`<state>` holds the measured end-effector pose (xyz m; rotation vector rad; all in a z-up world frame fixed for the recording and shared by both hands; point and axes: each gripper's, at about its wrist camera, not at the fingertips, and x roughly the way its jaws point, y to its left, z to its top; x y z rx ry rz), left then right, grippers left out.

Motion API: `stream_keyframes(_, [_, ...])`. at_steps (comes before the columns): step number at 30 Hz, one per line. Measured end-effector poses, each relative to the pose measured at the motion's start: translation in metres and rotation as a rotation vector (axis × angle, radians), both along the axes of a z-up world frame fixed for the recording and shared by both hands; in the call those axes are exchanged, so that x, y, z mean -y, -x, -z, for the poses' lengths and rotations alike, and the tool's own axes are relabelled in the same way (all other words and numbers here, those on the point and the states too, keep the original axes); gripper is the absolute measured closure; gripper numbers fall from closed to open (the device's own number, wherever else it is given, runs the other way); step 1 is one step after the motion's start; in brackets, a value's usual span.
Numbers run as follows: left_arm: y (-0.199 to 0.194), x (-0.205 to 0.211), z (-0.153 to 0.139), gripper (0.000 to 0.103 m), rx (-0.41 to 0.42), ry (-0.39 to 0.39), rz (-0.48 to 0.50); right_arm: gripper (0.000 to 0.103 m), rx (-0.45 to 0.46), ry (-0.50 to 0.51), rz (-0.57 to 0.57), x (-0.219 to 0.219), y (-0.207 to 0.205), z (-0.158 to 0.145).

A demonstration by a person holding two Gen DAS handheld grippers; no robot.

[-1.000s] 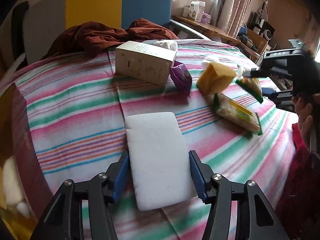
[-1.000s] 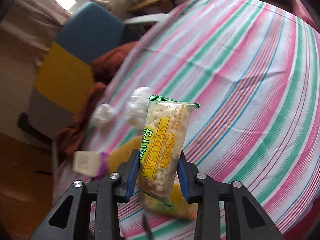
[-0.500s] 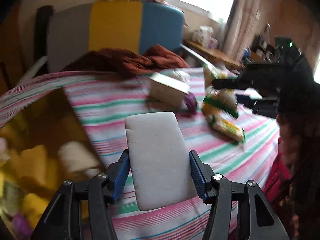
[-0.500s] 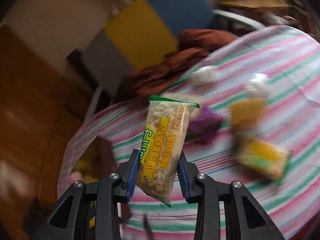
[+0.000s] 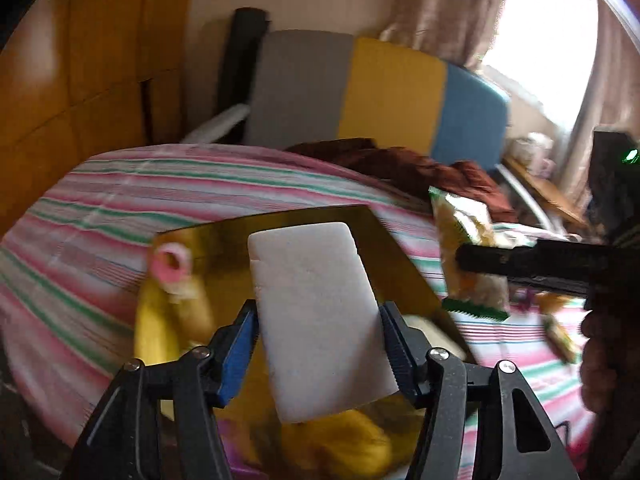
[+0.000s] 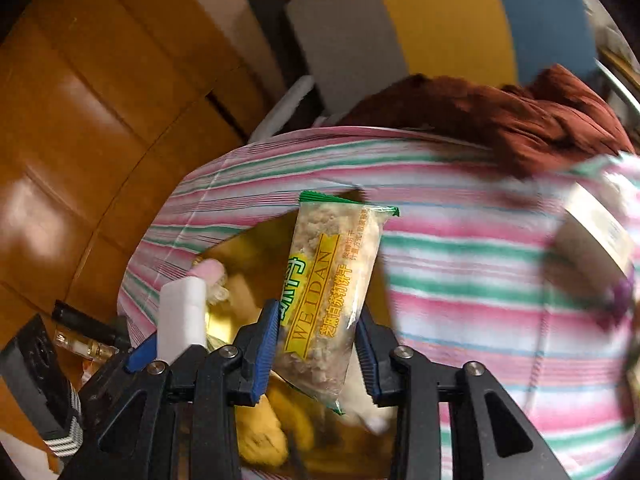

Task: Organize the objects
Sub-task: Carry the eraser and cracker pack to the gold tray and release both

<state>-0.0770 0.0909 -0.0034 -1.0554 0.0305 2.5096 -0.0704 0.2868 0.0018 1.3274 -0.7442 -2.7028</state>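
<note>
My left gripper [image 5: 320, 340] has a white sponge block [image 5: 316, 320] between its blue pads, and the pads still touch it while the jaws are opening. It hangs over an open gold box [image 5: 280, 220] on the striped table. My right gripper [image 6: 318, 344] grips a clear snack packet [image 6: 328, 292] with yellow and green print, its jaws opening too, above the same gold box [image 6: 244, 248]. In the left wrist view the right gripper [image 5: 472, 264] reaches in from the right with the packet [image 5: 468, 240]. The sponge [image 6: 182, 316] also shows at lower left in the right wrist view.
Inside the box lie yellow items [image 5: 160, 332] and a pink ring [image 5: 170, 266]. A striped cloth [image 6: 480, 272] covers the table, with a maroon cloth [image 6: 500, 120], a carton [image 6: 600, 236] and a purple packet [image 6: 620, 292] farther right. A grey, yellow and blue chair [image 5: 392, 92] stands behind.
Both grippers swung left from the table's middle to above the gold box near its edge. The sponge and the snack packet stayed between the jaws.
</note>
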Motion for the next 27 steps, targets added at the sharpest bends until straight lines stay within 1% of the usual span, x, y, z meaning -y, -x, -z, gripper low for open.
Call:
stream_keyframes(2, [0.012,0.013,0.003,0.039,-0.01,0.02,-0.049,0.055,-0.015,-0.026,-0.018,0.013,0.018,-0.004])
stream_keyframes(3, [0.018,0.02,0.005,0.038,-0.008,0.031,-0.068,0.054,-0.022,-0.039,-0.019,0.02,0.021,-0.008])
stream_keyframes(6, [0.027,0.038,0.01,0.03,-0.008,0.046,-0.125,0.05,-0.042,-0.075,-0.031,0.03,0.019,-0.016])
stream_keyframes(7, [0.029,0.044,0.013,0.029,-0.004,0.046,-0.139,0.045,-0.05,-0.097,-0.036,0.033,0.017,-0.016])
stream_keyframes(8, [0.029,0.049,0.015,0.029,0.002,0.043,-0.148,0.038,-0.053,-0.131,-0.039,0.037,0.017,-0.015])
stream_keyframes(10, [0.027,0.057,0.022,0.027,0.015,0.046,-0.163,0.033,-0.061,-0.193,-0.053,0.045,0.01,-0.011])
stream_keyframes(11, [0.026,0.06,0.024,0.027,0.021,0.048,-0.167,0.026,-0.071,-0.218,-0.064,0.052,0.006,-0.01])
stream_keyframes(13, [0.02,0.065,0.03,0.027,0.037,0.043,-0.176,0.022,-0.093,-0.295,-0.092,0.067,-0.005,-0.007])
stream_keyframes(15, [0.013,0.069,0.03,0.026,0.038,0.037,-0.185,0.022,-0.115,-0.368,-0.107,0.079,-0.017,-0.006])
stream_keyframes(17, [0.007,0.069,0.027,0.026,0.021,0.028,-0.19,0.022,-0.125,-0.439,-0.124,0.094,-0.026,-0.003])
stream_keyframes(19, [-0.003,0.068,0.02,0.022,-0.01,0.022,-0.192,0.022,-0.13,-0.465,-0.137,0.104,-0.032,0.0])
stream_keyframes(22, [-0.015,0.068,0.011,0.019,-0.053,0.023,-0.191,0.022,-0.104,-0.455,-0.126,0.107,-0.036,0.008])
stream_keyframes(24, [-0.021,0.067,0.006,0.018,-0.072,0.025,-0.189,0.028,-0.075,-0.406,-0.125,0.104,-0.037,0.015])
stream_keyframes(25, [-0.023,0.068,0.005,0.018,-0.079,0.028,-0.192,0.033,-0.056,-0.376,-0.13,0.101,-0.039,0.018])
stream_keyframes(26, [-0.027,0.068,0.004,0.017,-0.085,0.024,-0.19,0.034,-0.034,-0.351,-0.135,0.099,-0.04,0.023])
stream_keyframes(27, [-0.03,0.069,0.003,0.016,-0.086,0.022,-0.189,0.035,-0.02,-0.352,-0.134,0.099,-0.043,0.026])
